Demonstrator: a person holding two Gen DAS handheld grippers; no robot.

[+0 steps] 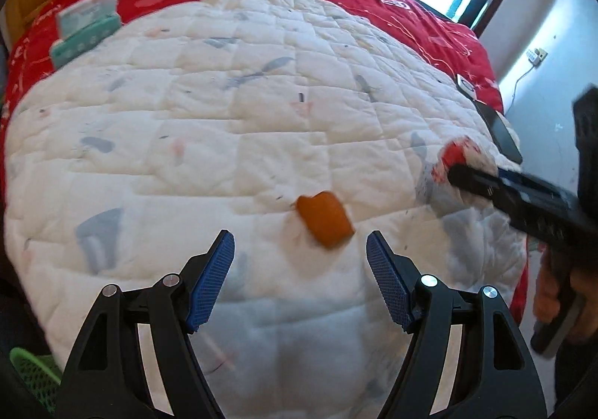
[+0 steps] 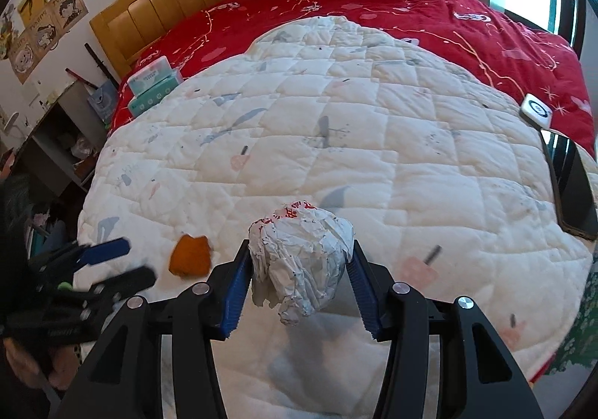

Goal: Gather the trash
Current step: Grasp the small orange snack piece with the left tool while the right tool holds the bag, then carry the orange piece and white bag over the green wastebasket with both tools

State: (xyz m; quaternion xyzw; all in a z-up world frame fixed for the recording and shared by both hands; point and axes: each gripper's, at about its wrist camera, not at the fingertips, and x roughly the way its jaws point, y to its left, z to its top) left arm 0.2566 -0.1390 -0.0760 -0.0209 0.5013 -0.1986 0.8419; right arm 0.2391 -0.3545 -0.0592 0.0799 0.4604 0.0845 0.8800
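Observation:
A crumpled white paper ball with red print is clamped between the blue pads of my right gripper, held just above the white quilt. In the left wrist view the same ball shows at the right, at the tip of the right gripper. An orange peel piece lies on the quilt just ahead of my left gripper, which is open and empty. The peel also shows in the right wrist view, with the left gripper beside it.
Two tissue packs lie at the quilt's far left on the red bedspread. A phone and a small white device lie at the right edge. A green mesh basket shows at lower left. A shelf stands left of the bed.

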